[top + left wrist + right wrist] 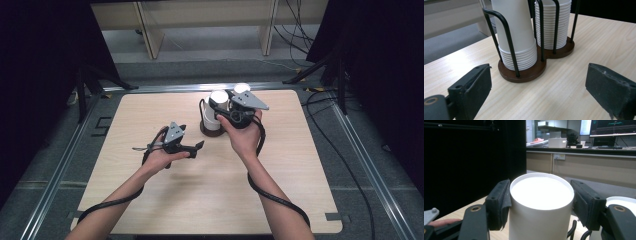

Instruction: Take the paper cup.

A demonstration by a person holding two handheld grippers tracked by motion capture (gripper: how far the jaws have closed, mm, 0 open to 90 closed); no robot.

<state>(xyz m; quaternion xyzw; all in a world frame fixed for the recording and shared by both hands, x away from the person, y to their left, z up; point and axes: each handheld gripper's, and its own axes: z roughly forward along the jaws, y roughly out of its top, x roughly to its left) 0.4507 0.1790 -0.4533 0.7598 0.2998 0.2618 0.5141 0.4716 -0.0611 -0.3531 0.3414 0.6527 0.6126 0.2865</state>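
Forearms, high view: mine come in from the bottom edge; my left gripper (199, 148) hovers over bare table (165, 205) with nothing between its jaws, short of the cup rack (206, 131).
Right hand, high view: I have my right gripper (235, 102) up at the top of the nearer cup stack (216, 111).
Left gripper view: jaws wide apart and empty; the brown base carries two wire-caged stacks of upturned white paper cups, and the second stack (554, 23) sits behind the nearer.
Right gripper view: jaws clamped on both sides of the top cup (541, 205), bottom upward.
Progress: I judge the cup gripped but not yet lifted off; pulling it free and setting it down remain.
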